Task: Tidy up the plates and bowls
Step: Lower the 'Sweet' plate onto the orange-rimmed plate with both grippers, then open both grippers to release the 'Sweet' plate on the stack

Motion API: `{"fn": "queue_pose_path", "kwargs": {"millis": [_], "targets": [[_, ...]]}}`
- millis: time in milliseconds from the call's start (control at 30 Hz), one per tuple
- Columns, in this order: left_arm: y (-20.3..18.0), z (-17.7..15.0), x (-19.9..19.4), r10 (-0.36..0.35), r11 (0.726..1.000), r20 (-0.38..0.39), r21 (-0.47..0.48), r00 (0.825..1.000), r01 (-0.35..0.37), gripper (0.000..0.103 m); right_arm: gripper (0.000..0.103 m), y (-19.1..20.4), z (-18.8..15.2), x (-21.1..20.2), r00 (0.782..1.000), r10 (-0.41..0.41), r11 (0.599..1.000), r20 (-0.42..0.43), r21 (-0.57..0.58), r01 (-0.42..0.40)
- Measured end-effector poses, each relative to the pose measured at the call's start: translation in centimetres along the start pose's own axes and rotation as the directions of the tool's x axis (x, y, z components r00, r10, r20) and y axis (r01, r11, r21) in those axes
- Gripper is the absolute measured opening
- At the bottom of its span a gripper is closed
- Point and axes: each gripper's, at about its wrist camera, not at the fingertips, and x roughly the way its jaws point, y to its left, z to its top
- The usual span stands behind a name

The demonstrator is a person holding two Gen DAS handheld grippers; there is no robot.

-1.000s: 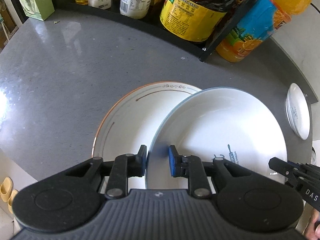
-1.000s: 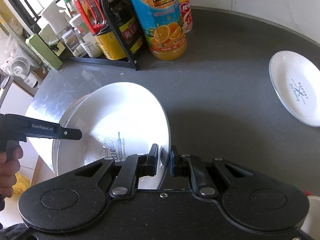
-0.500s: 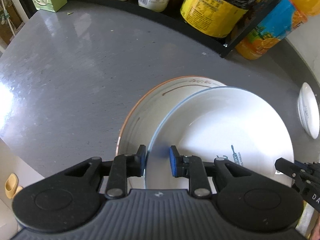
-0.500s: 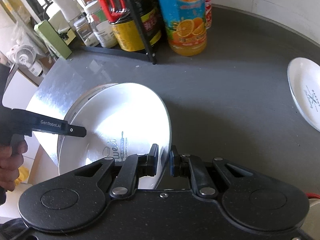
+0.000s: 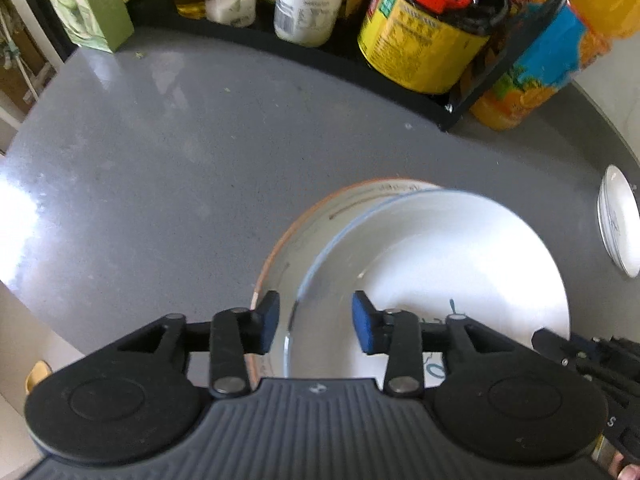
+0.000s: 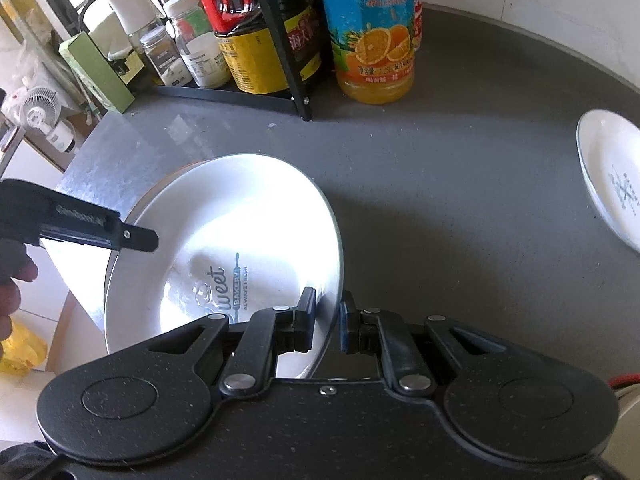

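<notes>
1. Left wrist view: the left hand-held gripper [image 5: 316, 322] was pinching the near rim of the blue-rimmed plate [image 5: 432, 264] half a second ago — now its pads are spread clear of it. The plate sits low and centre-right, on the orange-rimmed plate [image 5: 292, 236], so I'd say it's stacked.
2. Right wrist view: the right hand-held gripper [image 6: 324, 322] is pressed together on the plate's right edge. The small plate [image 6: 608, 176] waits far right on the bench [image 6: 440, 168] — the bottle rack [image 6: 280, 40] crowds the top.
</notes>
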Motion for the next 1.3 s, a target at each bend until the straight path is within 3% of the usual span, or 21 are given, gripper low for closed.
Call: {"fn": "queue_pose_path", "kwargs": {"millis": [100,167,233,600,867,1300], "targets": [[0.2,0.0,-0.9,0.009,1.000,0.023,0.004,1.000,-0.009,0.055,0.012,0.1,-0.1,0.0,1.000,-0.006,1.000,0.005,0.000,0.006],[0.4,-0.1,-1.5,0.020,1.000,0.046,-0.004,0.999,-0.020,0.069,0.012,0.2,-0.1,0.1,1.000,-0.013,1.000,0.004,-0.002,0.013],[0.7,-0.3,-1.7,0.033,0.999,0.065,-0.009,0.997,-0.033,0.075,0.013,0.5,0.0,0.1,1.000,-0.025,1.000,0.001,-0.009,0.025],[1.0,-1.3,0.2,0.034,0.999,0.038,-0.017,0.999,-0.033,0.076,0.016,1.7,-0.2,0.9,0.998,-0.055,0.998,-0.016,-0.044,0.054],[1.3,-1.6,1.6,0.069,0.998,0.012,0.008,0.998,-0.069,0.076,0.044,1.9,-0.2,1.8,0.993,-0.113,0.992,-0.030,-0.055,0.111],[1.8,-0.5,1.8,0.122,0.992,0.020,0.026,0.992,-0.122,0.076,0.053,1.4,-0.2,3.1,0.995,-0.092,0.996,-0.045,-0.009,0.091]]}}
